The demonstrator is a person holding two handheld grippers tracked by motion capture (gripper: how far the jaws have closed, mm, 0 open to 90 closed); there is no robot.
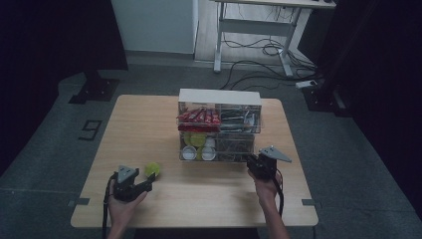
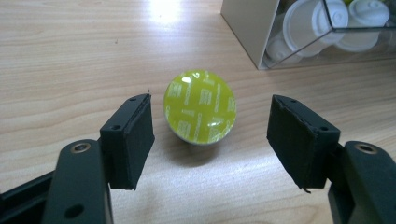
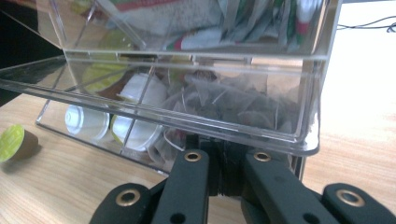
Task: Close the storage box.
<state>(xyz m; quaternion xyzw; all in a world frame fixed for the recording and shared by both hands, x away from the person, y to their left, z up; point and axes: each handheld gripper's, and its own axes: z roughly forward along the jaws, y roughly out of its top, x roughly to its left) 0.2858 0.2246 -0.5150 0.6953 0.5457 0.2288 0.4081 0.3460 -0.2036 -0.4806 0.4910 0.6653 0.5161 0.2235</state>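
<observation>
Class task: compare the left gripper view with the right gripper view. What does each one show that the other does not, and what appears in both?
Left gripper view alone: the left gripper, jaws open on either side of the yellow-green capsule, not touching it, foil top facing up.

Right gripper view alone: the right gripper, shut at the lower front edge of the clear organizer, and a compartment of dark sachets.

Both: the capsule on the wooden table, the organizer and its white capsules.
</observation>
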